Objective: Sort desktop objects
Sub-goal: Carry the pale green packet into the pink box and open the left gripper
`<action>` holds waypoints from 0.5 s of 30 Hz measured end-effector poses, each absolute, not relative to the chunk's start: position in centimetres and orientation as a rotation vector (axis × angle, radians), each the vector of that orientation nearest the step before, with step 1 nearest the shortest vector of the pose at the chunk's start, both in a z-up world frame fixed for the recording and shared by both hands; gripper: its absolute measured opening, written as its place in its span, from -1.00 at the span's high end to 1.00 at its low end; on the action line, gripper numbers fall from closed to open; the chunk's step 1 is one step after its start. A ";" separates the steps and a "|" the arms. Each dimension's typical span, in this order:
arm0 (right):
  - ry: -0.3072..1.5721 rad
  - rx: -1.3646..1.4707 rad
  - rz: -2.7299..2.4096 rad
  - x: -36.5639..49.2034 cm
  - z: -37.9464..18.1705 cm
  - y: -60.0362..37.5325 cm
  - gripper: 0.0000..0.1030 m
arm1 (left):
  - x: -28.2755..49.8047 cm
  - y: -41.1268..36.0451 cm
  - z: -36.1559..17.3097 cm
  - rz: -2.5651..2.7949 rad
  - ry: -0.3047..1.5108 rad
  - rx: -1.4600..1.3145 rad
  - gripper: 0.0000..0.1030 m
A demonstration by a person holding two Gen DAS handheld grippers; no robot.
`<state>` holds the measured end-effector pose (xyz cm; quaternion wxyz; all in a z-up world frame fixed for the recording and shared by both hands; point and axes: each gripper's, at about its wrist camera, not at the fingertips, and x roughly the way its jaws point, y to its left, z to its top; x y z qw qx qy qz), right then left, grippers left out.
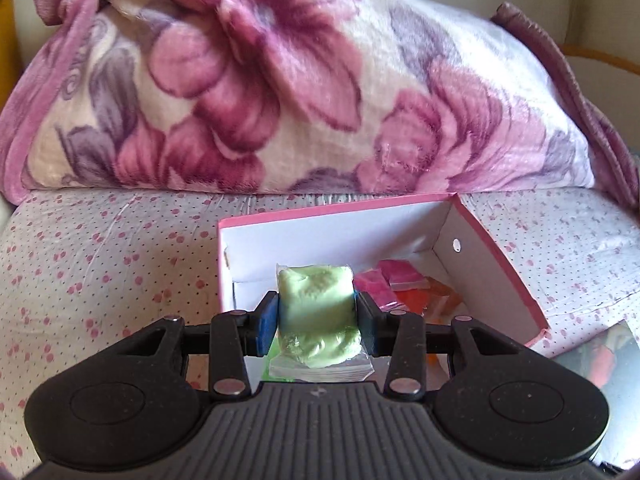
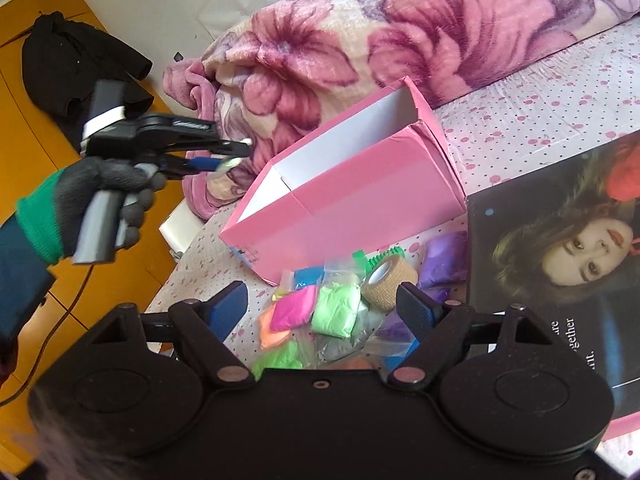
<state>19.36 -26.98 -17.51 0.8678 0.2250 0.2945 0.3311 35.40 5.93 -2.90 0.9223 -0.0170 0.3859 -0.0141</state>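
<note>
— What's the left gripper (image 1: 318,316) got?
— Its fingers pinch a soft pale-green clay lump (image 1: 316,312) in a clear bag, above the pink cardboard box (image 1: 500,256).
— And the right gripper (image 2: 324,306)?
— Spread wide over crinkly clay packets (image 2: 334,312) (bright, squashy) on the cherry-print bedsheet (image 2: 532,120).

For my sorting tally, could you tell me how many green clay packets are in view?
3: one pale green packet in the left gripper jaws above the pink box; two in the pile, and. More may be buried.
</note>
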 end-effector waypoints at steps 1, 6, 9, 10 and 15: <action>0.615 0.471 0.697 19.4 -17.5 -27.0 -0.59 | 36.1 5.9 -3.1 -0.027 0.802 -0.034 0.22; 0.628 0.483 0.697 19.8 -17.7 -27.0 -0.60 | 38.2 5.3 -4.8 -0.014 0.847 -0.032 0.22; 0.637 0.498 0.695 20.0 -17.9 -27.1 -0.60 | 39.4 5.3 -5.6 -0.004 0.873 -0.032 0.22; 0.639 0.502 0.694 20.1 -18.0 -27.1 -0.61 | 39.7 5.4 -5.9 0.000 0.879 -0.028 0.22; 0.658 0.508 0.692 20.4 -18.2 -27.1 -0.63 | 41.3 5.4 -7.2 0.019 0.912 -0.006 0.22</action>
